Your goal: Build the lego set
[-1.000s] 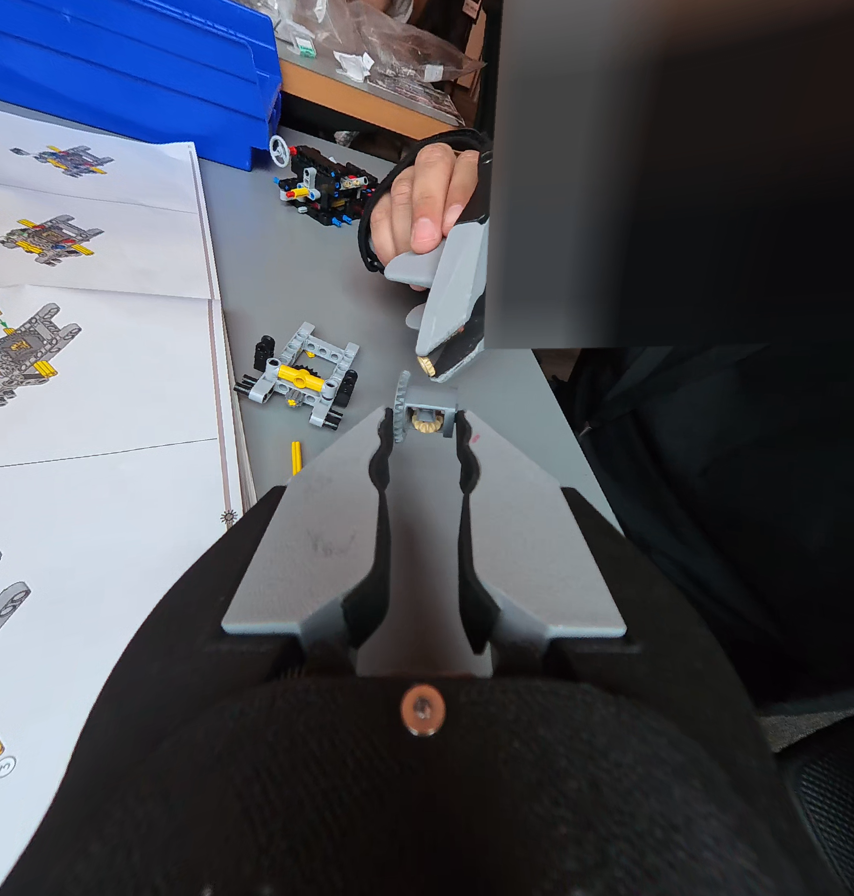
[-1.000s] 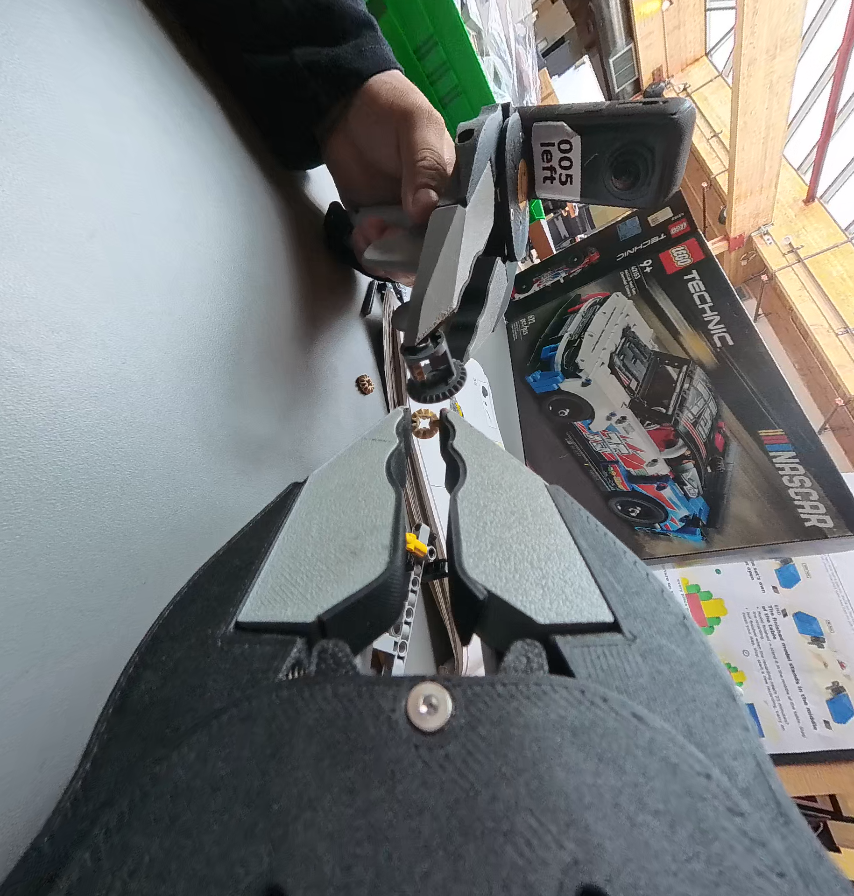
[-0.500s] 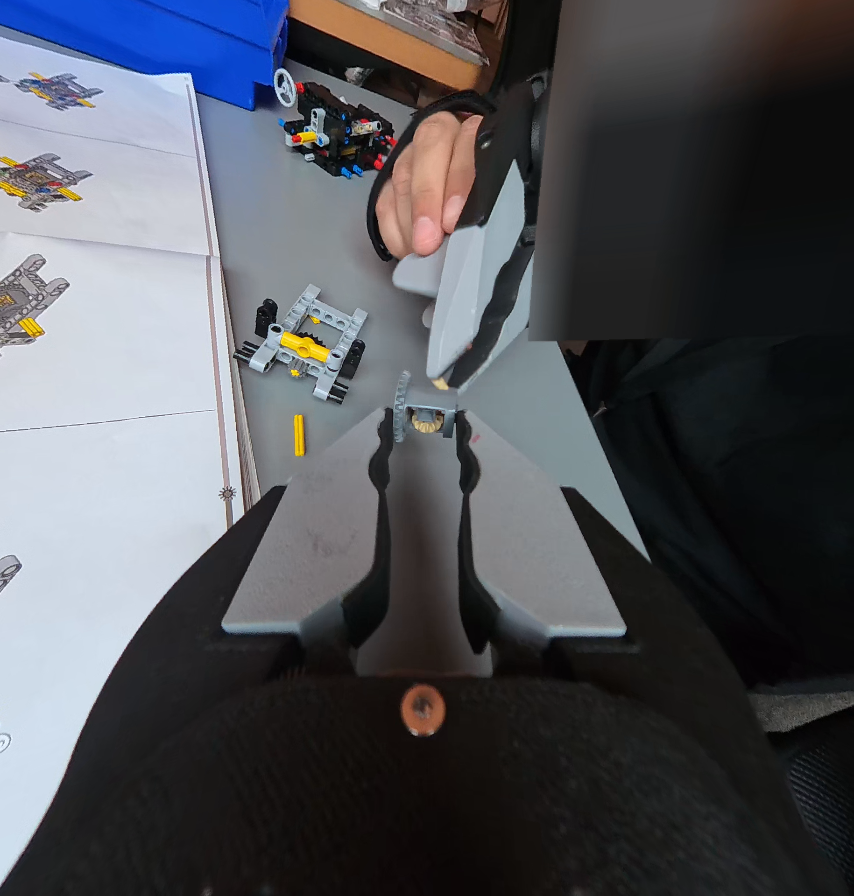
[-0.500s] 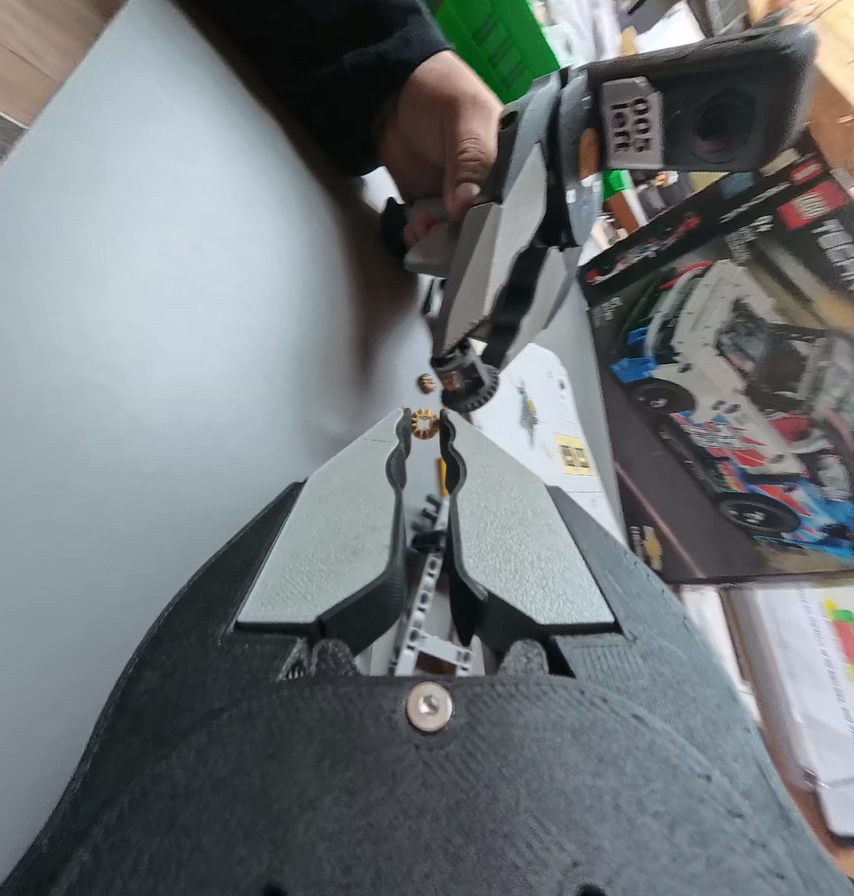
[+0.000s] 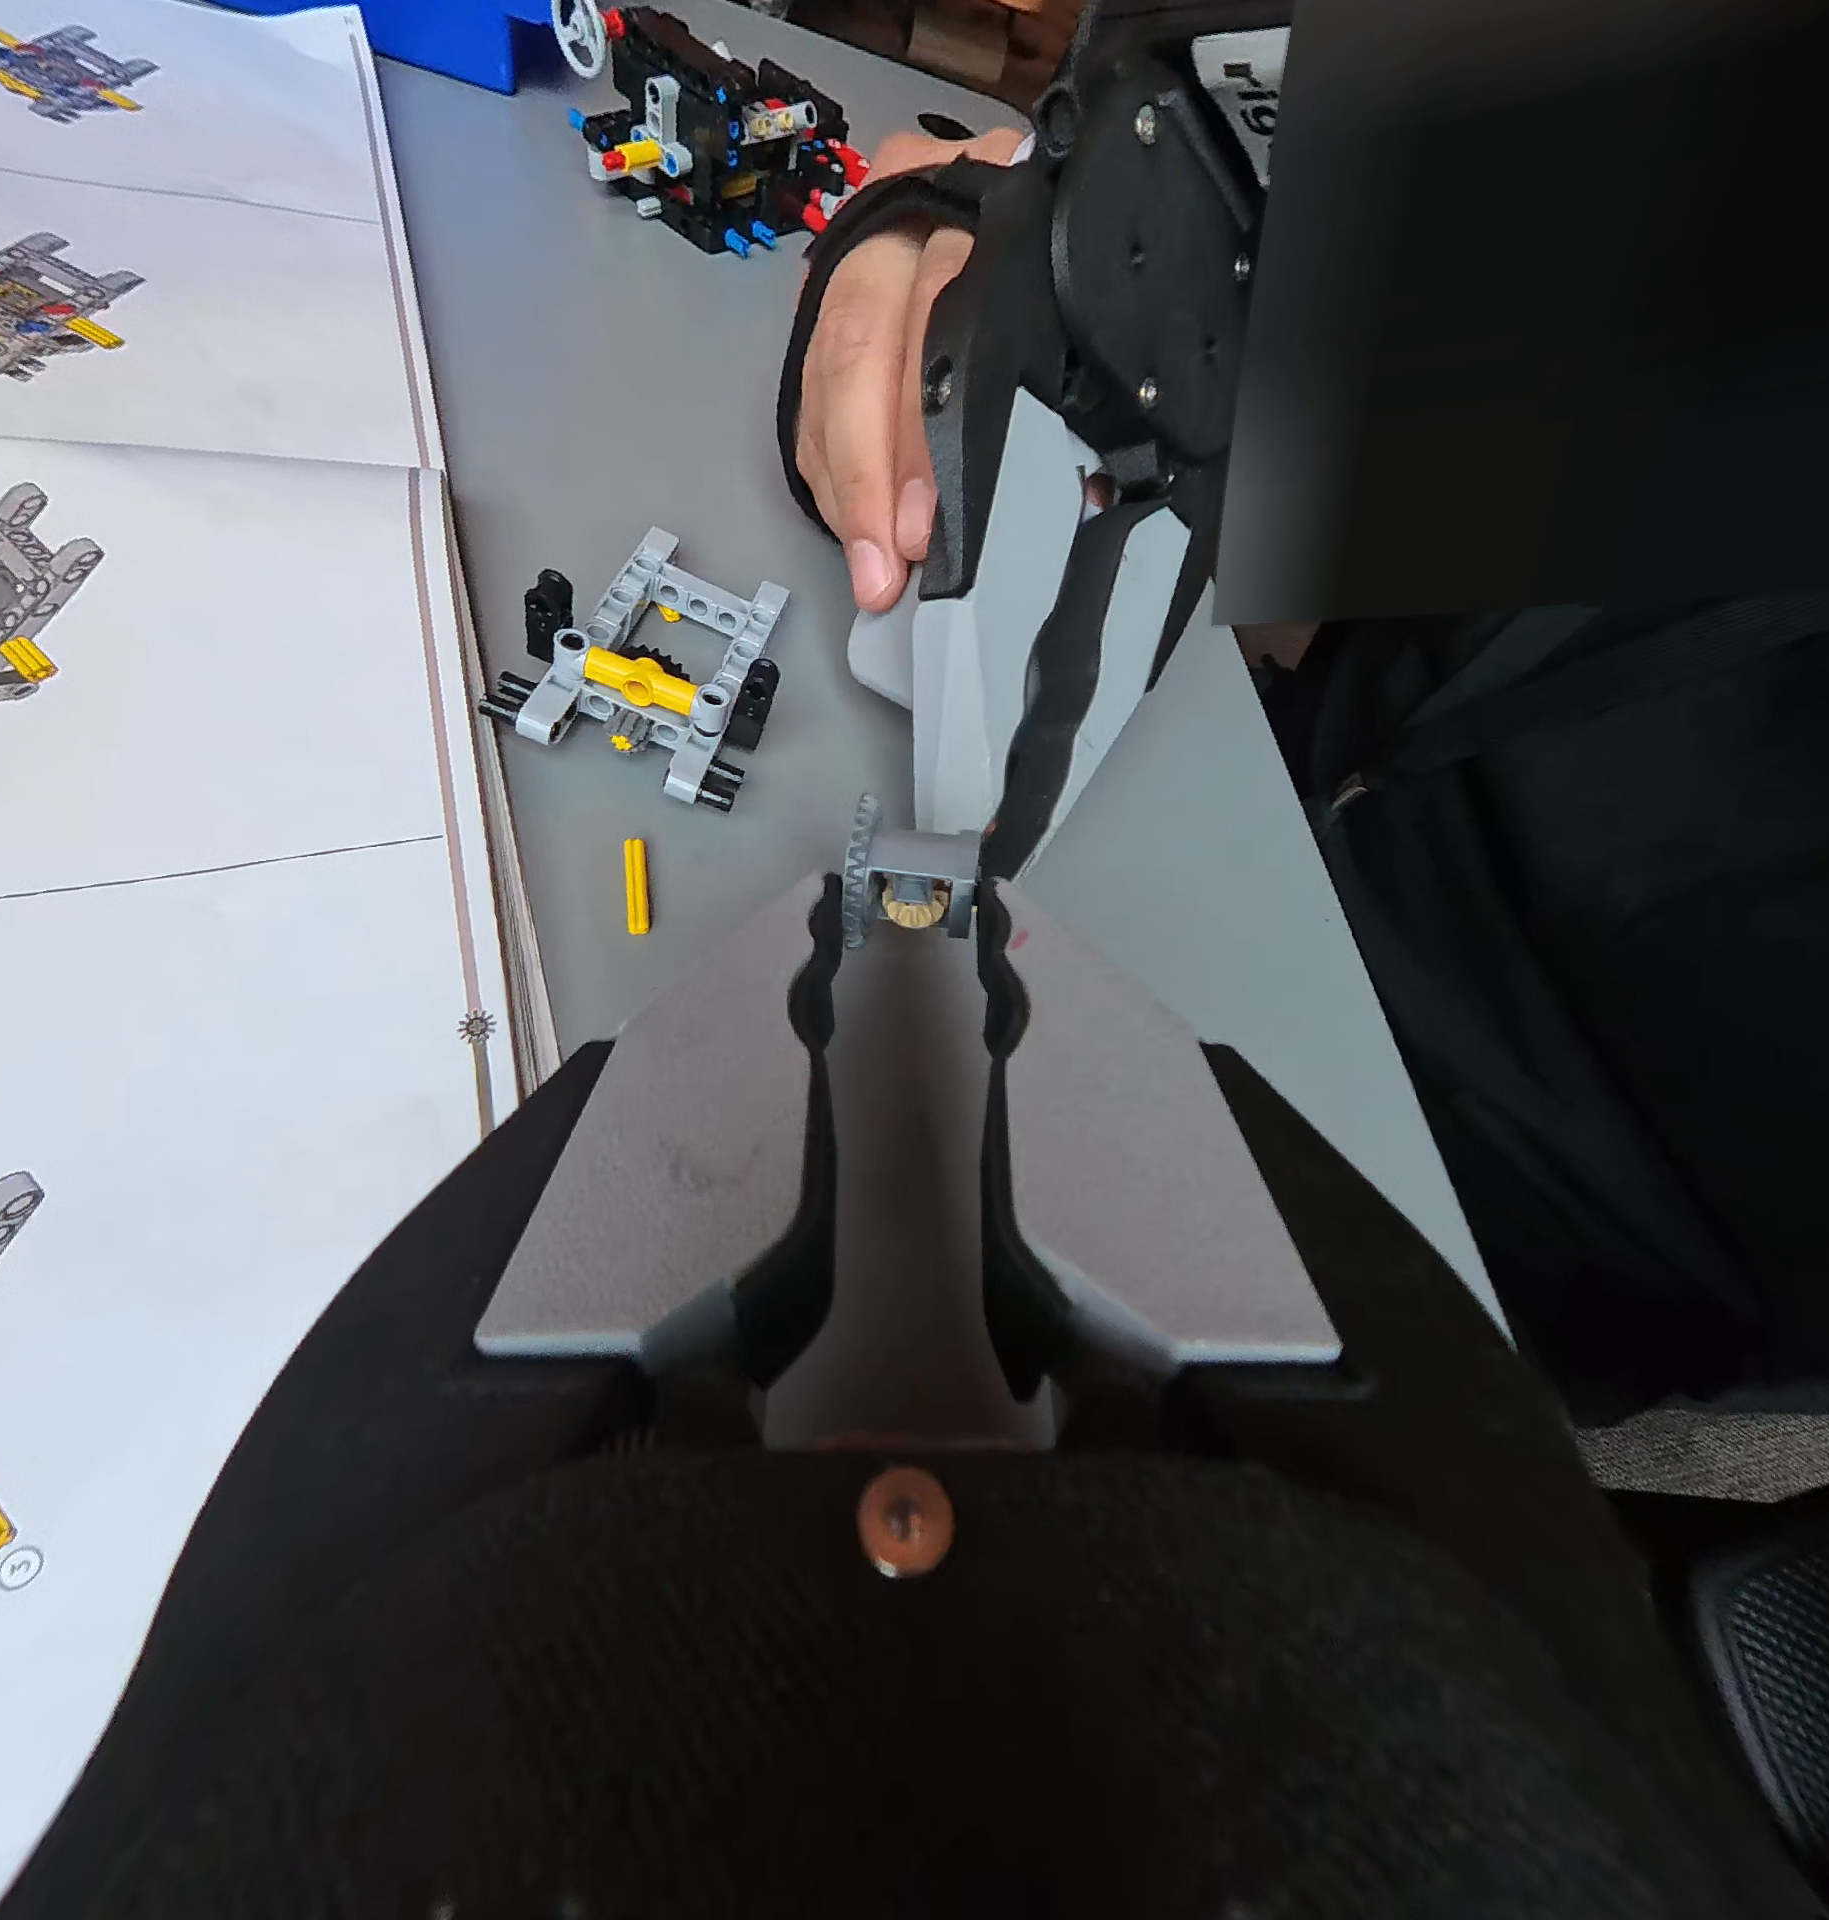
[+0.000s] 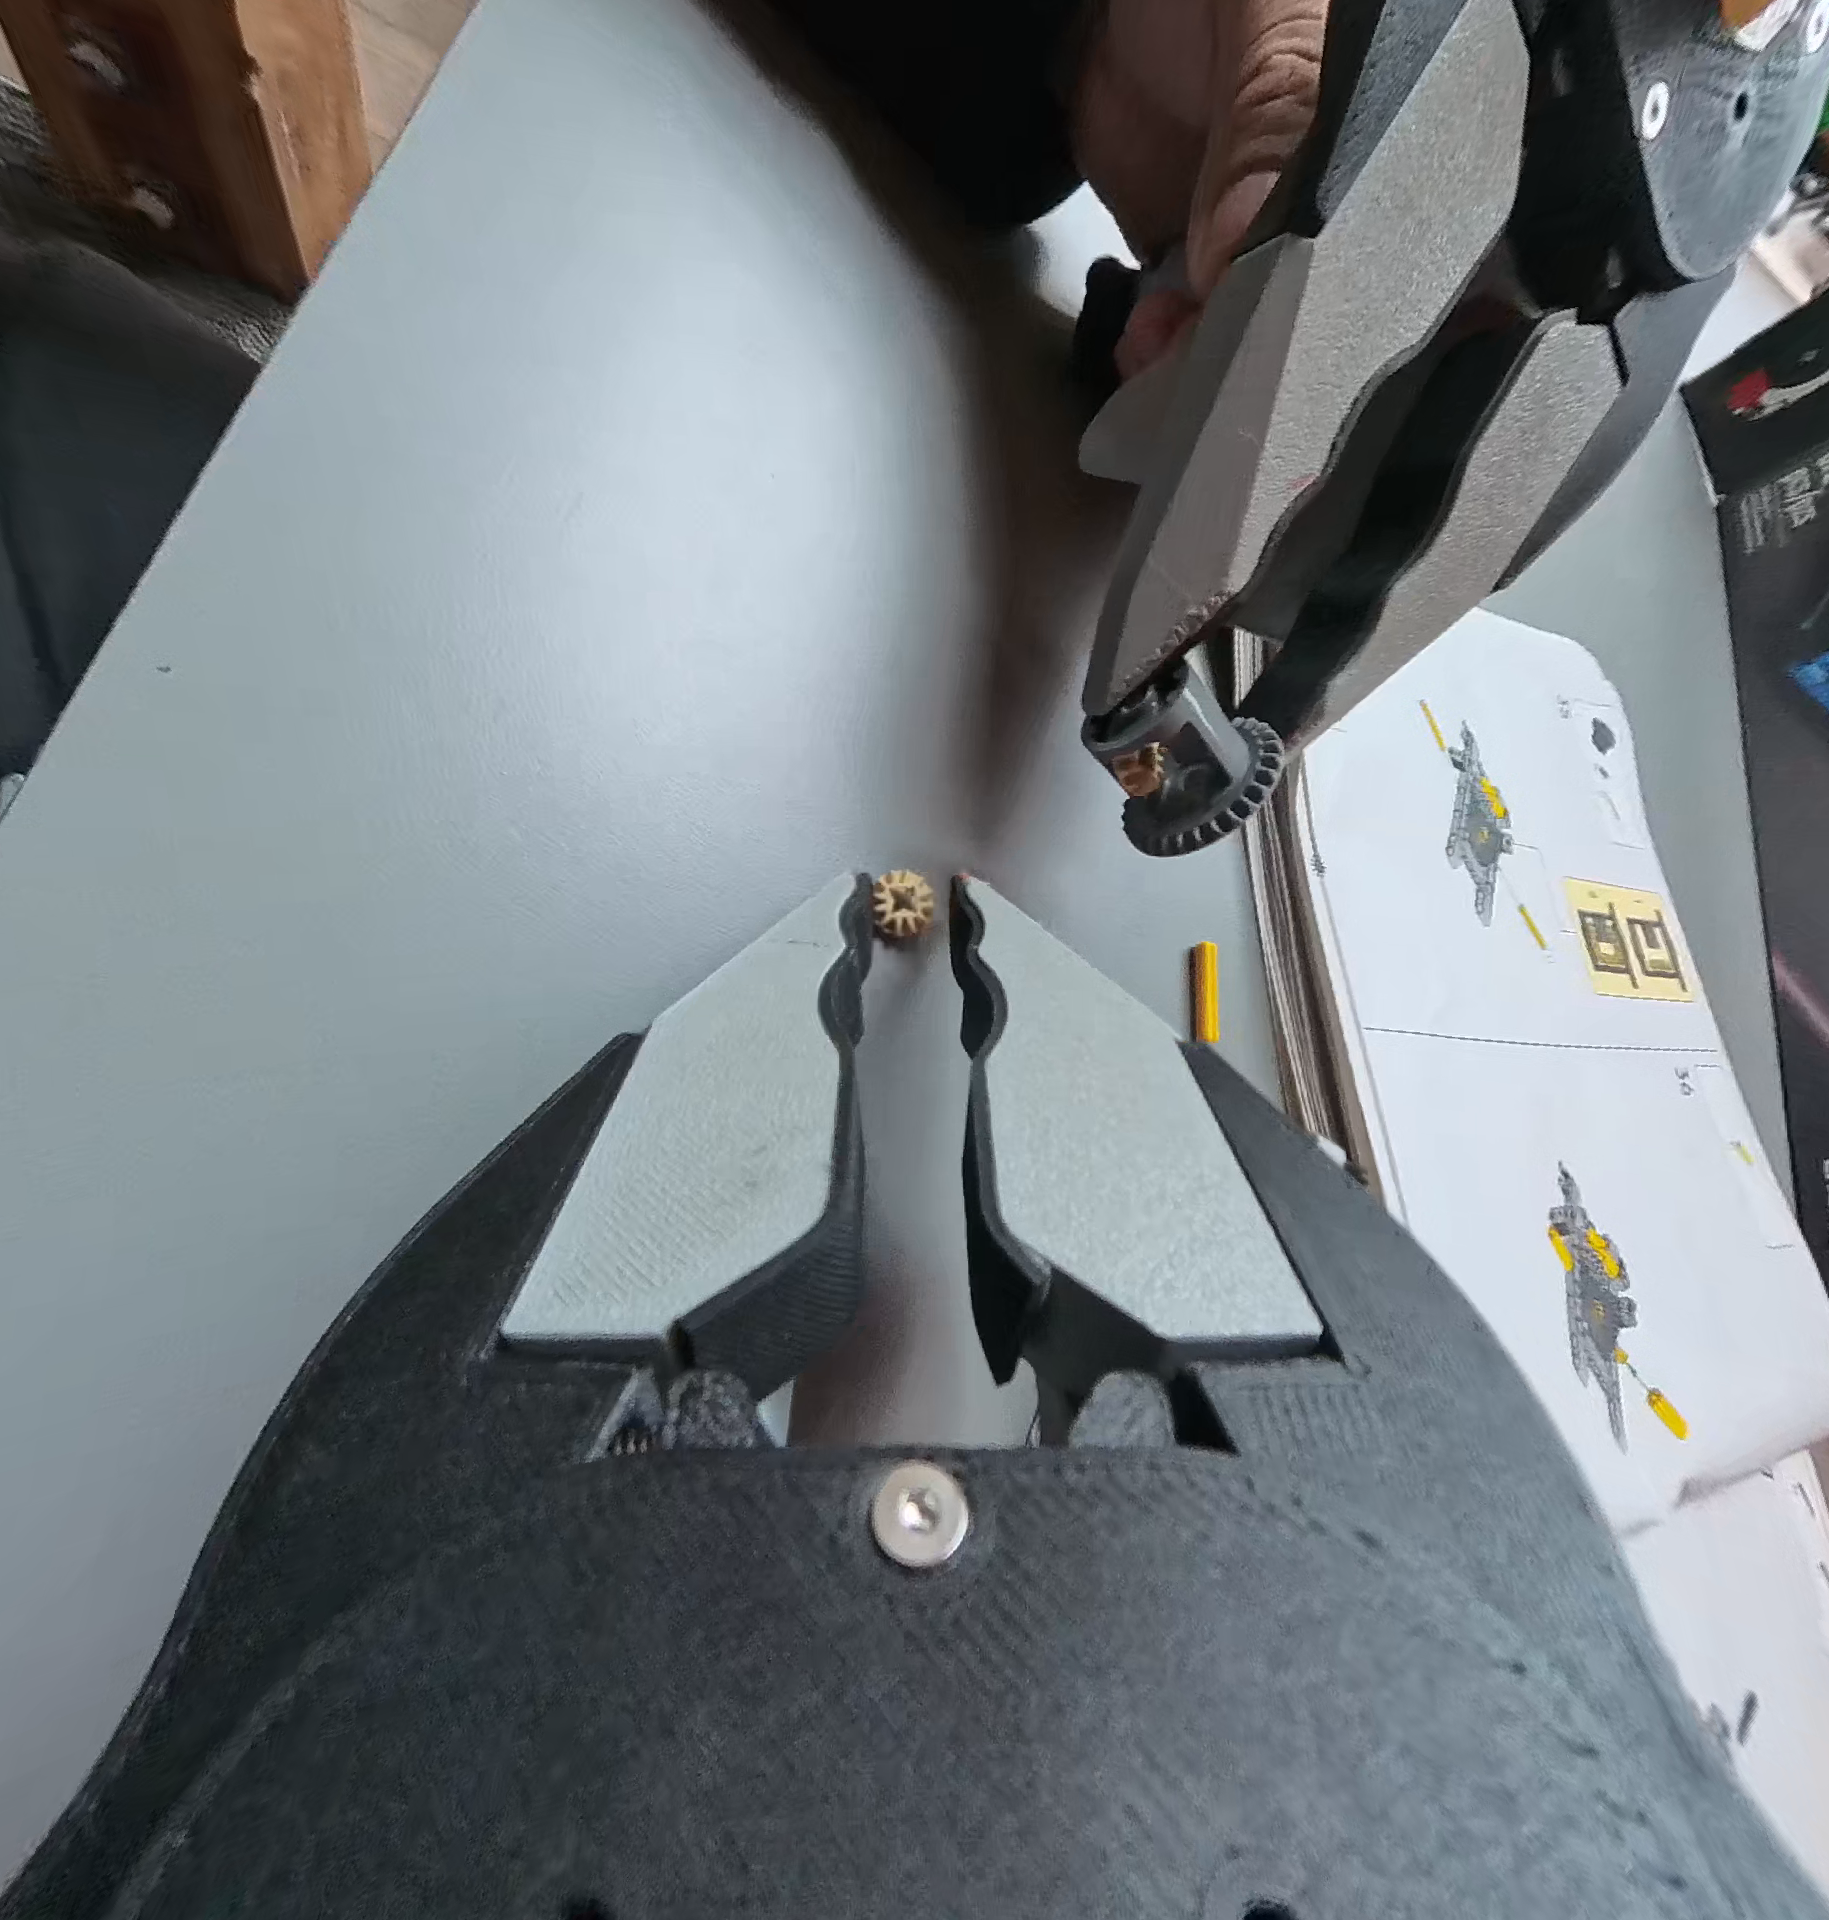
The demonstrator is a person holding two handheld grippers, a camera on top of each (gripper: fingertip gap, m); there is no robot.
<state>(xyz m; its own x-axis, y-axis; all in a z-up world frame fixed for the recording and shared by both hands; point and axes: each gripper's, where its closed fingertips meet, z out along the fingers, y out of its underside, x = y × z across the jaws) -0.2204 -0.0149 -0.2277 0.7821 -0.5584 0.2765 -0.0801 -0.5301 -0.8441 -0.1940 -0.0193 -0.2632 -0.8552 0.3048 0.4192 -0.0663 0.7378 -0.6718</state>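
One tan gear (image 6: 901, 906) against right jaws' left side

Both grippers (image 5: 908, 894) (image 6: 905, 891) have grey wedge fingers, wavy black pads, black textured bodies, one centre screw (image 6: 918, 1525).

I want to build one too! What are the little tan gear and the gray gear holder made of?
The tan gear looks like hard molded plastic: matte, even in color, with crisp small teeth. The gray gear holder looks like the same kind of plastic, smooth with a slight sheen and sharp molded edges. Neither shows the shine of metal, though pictures alone cannot prove it.
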